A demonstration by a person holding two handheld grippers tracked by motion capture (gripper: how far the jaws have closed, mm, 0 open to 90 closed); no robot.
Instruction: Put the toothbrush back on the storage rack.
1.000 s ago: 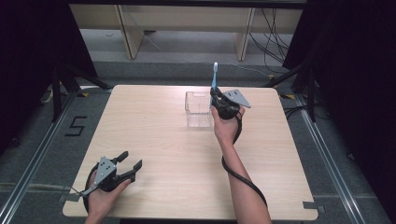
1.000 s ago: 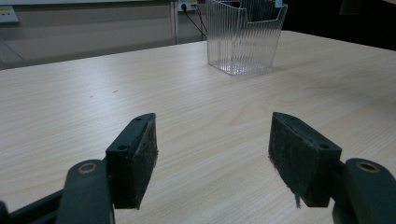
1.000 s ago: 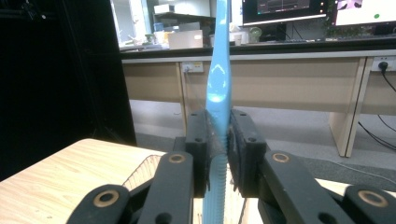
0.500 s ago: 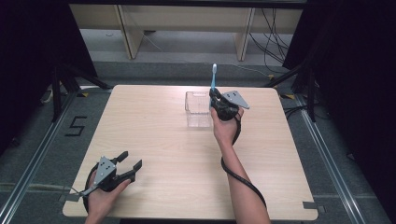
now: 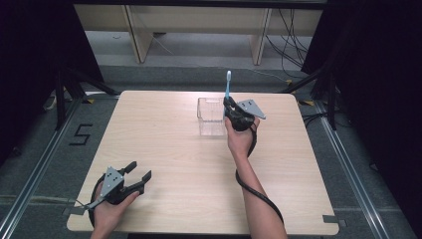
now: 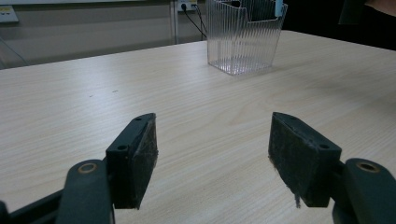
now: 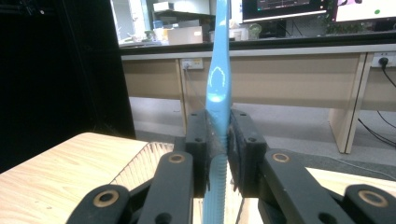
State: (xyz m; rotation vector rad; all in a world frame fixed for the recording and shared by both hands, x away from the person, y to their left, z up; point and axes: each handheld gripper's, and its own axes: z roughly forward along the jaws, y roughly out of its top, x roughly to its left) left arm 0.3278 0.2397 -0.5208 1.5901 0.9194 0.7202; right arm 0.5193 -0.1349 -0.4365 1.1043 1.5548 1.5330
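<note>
High view: my right gripper sits at the far side of the table, just right of the clear ribbed holder, with a light blue toothbrush standing upright out of it, head up

Right gripper view: jaws clamped on the toothbrush partway along the handle, at the ribbed grip section; the smooth glossy stretch rises above the pads, and the lower handle runs down between the jaws toward the holder's rim. Grip looks centred, brush vertical

Left gripper rests at the near left corner, well apart from the work. Left gripper view: jaws wide apart, nothing between the pads, holder far off across bare wood

Handling notes (my judgement):
- toothbrush is light, stiff plastic, thin; little force needed
- glossy upper handle looks slippery; the ribbed part is the better hold, and I am on it
- long lever above the pads, so any knock on the holder wall could twist it in the grip
- holder is light, thin-walled, unheld; it may slide or tip if the brush end catches the rim
- lower straight down into the opening, release only once the tip is well inside
</note>
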